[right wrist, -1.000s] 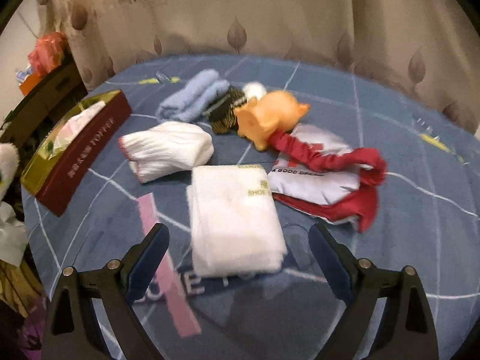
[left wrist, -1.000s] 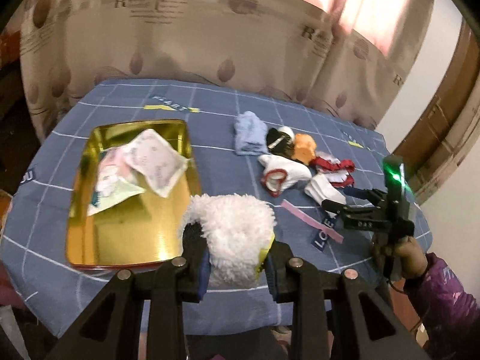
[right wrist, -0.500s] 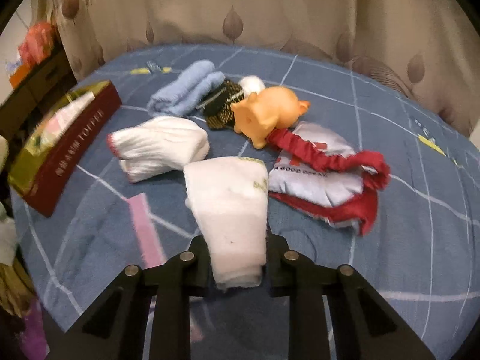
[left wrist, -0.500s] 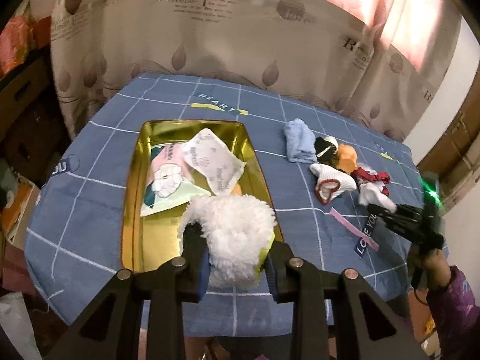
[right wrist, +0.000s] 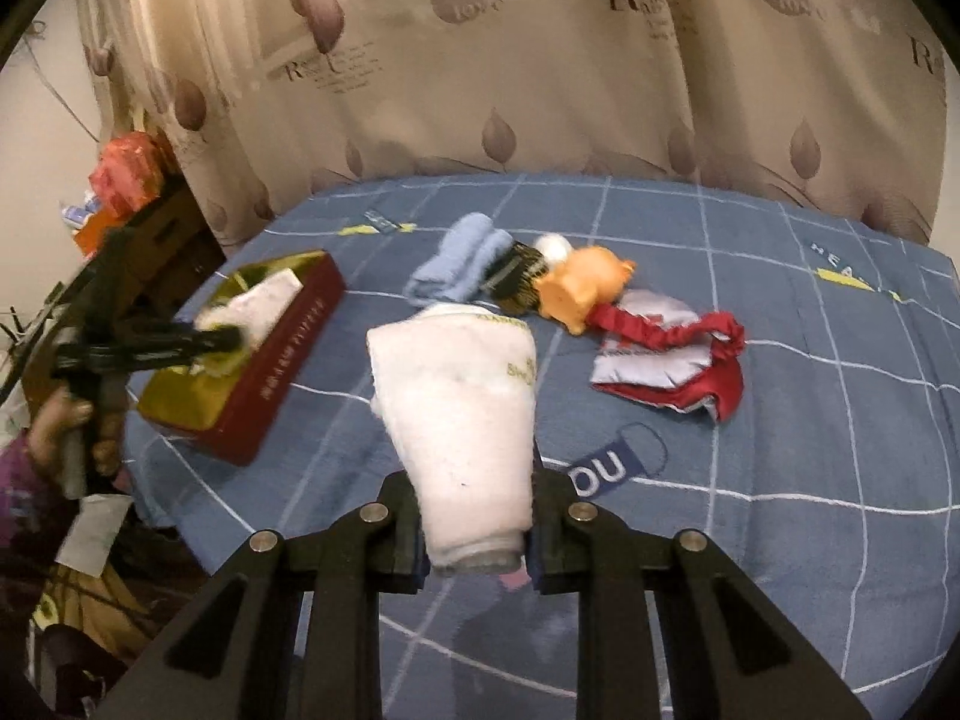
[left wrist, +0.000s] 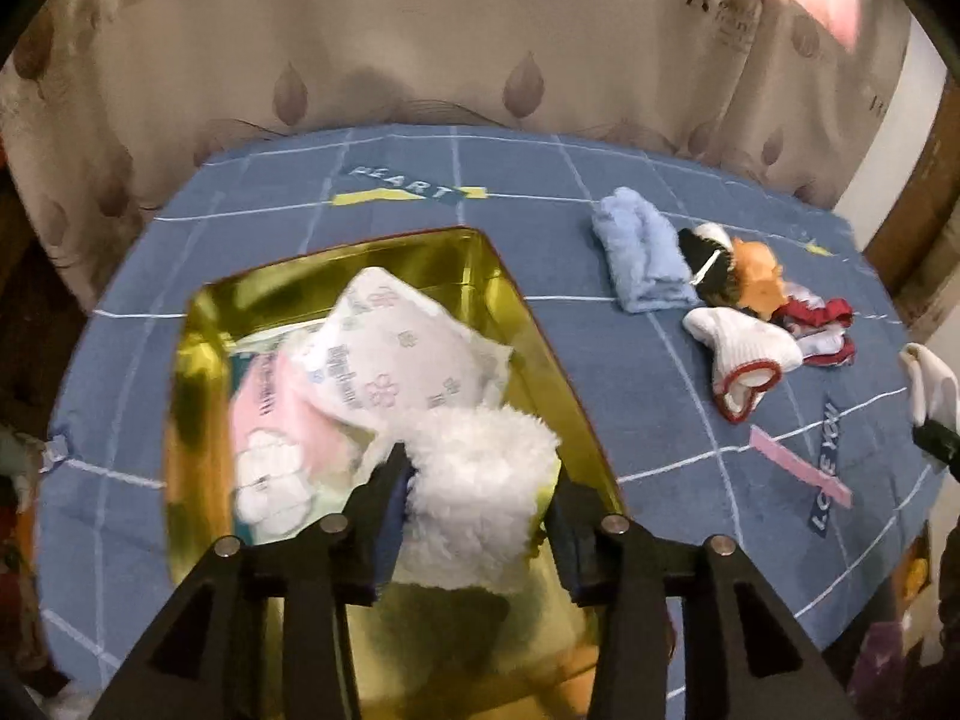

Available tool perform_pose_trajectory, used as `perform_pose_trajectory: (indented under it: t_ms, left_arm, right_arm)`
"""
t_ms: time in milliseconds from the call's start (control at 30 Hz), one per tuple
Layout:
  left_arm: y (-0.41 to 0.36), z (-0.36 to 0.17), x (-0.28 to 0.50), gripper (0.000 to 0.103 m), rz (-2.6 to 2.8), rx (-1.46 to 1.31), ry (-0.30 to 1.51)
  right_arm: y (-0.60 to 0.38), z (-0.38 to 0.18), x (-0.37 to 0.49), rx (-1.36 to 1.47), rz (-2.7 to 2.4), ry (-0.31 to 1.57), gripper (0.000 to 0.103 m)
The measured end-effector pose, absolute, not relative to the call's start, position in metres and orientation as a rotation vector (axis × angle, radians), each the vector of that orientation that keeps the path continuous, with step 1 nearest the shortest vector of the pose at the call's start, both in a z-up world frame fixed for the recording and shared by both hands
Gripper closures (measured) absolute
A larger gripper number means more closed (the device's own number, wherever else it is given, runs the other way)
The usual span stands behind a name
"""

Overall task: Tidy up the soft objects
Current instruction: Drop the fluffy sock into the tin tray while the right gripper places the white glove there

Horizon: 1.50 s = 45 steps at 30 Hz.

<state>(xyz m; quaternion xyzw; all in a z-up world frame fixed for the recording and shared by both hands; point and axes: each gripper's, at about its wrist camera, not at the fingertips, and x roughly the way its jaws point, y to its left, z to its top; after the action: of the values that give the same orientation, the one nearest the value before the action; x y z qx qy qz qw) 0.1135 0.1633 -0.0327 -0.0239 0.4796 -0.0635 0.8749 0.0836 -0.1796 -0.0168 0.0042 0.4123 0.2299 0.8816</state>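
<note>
The fluffy white plush piece point(left wrist: 480, 492) is sitting between the fingers of the left gripper point(left wrist: 480, 531), low over the near end of the gold tin tray point(left wrist: 180, 420). The jaws are opening at this moment: the left finger still seems to be touching the fleece, while a gap is showing on the right side, so the piece looks to be getting released into the tray rather than carried further. It is being let go here because the tray is evidently the collecting place; a white floral-print packet point(left wrist: 408, 354) and a pink-and-white packet point(left wrist: 270, 420) are already lying inside, leaning against each other at the far end.

The right gripper point(right wrist: 474, 540) is clenched on a folded white cloth point(right wrist: 462, 396), pinching its near end so the rest is fanning out and hanging forward above the blue grid tablecloth point(right wrist: 810, 420). Holding it raised like this is probably keeping it clear of the items not yet sorted.

Those are lying in a cluster farther out: a light blue folded towel point(right wrist: 462, 258), a dark striped piece point(right wrist: 519, 279), an orange soft toy point(right wrist: 582, 288) touching it, and a red-trimmed cloth point(right wrist: 672, 354) just beside the toy. In the left wrist view a white glove with a red cuff point(left wrist: 744, 354) is resting near them.

In the right wrist view, a hand point(right wrist: 72, 426) is gripping the left tool's handle at the table edge, beside the tray's dark red wall.
</note>
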Motion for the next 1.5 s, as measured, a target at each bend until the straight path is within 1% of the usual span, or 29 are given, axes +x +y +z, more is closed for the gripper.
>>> perform_pose_trajectory:
  t_ms: [33,67,133,200,367,433,467,533,633,700,800,867,1033,1100,1267,1400,1500]
  left_arm:
    - [0.163,-0.034,0.115,0.055,-0.135,-0.046,0.996]
    - [0.162,-0.035,0.116,0.05,-0.13,-0.033,0.994]
    - [0.163,-0.033,0.113,0.049,-0.106,-0.016,0.969]
    - [0.167,-0.027,0.109,0.045,-0.07,-0.025,0.949]
    - [0.173,-0.008,0.094,0.043,-0.104,-0.066,0.911]
    - [0.174,0.001,0.089,0.031,-0.135,-0.078,0.867]
    - [0.175,0.003,0.089,0.027,-0.125,-0.071,0.868]
    - [0.178,0.007,0.089,0.027,-0.112,-0.101,0.885]
    - [0.19,0.028,0.064,0.027,-0.031,-0.151,0.8]
    - [0.198,0.036,0.041,0.027,0.071,-0.165,0.783]
    - [0.206,0.035,0.001,0.027,0.212,-0.176,0.772]
    - [0.21,0.026,-0.021,0.027,0.298,-0.185,0.803]
    - [0.219,0.004,-0.053,0.027,0.422,-0.233,0.847]
    - [0.224,0.005,-0.057,0.027,0.415,-0.261,0.819]
    - [0.226,0.01,-0.061,0.027,0.484,-0.202,0.774]
    - [0.235,0.008,-0.061,0.027,0.463,-0.243,0.778]
    - [0.237,0.002,-0.058,0.027,0.446,-0.255,0.806]
  right_arm:
    - [-0.176,-0.014,0.083,0.007,0.487,0.855,0.082]
    - [-0.173,-0.012,0.082,0.001,0.491,0.85,0.082]
    - [-0.168,-0.009,0.079,0.0,0.508,0.845,0.082]
    - [-0.161,-0.007,0.077,-0.002,0.526,0.844,0.082]
    - [-0.143,-0.003,0.075,-0.013,0.569,0.835,0.082]
    - [-0.132,0.001,0.075,-0.015,0.595,0.834,0.082]
    - [-0.126,0.003,0.074,-0.025,0.601,0.828,0.081]
    - [-0.117,0.006,0.074,-0.034,0.614,0.819,0.081]
    - [-0.103,0.014,0.073,-0.024,0.648,0.811,0.081]
    - [-0.093,0.019,0.072,-0.022,0.678,0.804,0.081]
    - [-0.066,0.023,0.073,-0.044,0.746,0.806,0.081]
    - [-0.045,0.02,0.074,-0.055,0.797,0.821,0.081]
    - [0.022,0.0,0.075,-0.073,0.95,0.916,0.081]
    - [0.044,-0.01,0.075,-0.087,0.994,0.947,0.081]
    - [0.096,-0.046,0.092,-0.117,1.051,1.089,0.081]
    - [0.122,-0.067,0.109,-0.191,1.02,1.143,0.081]
    - [0.139,-0.077,0.116,-0.253,1.004,1.147,0.081]
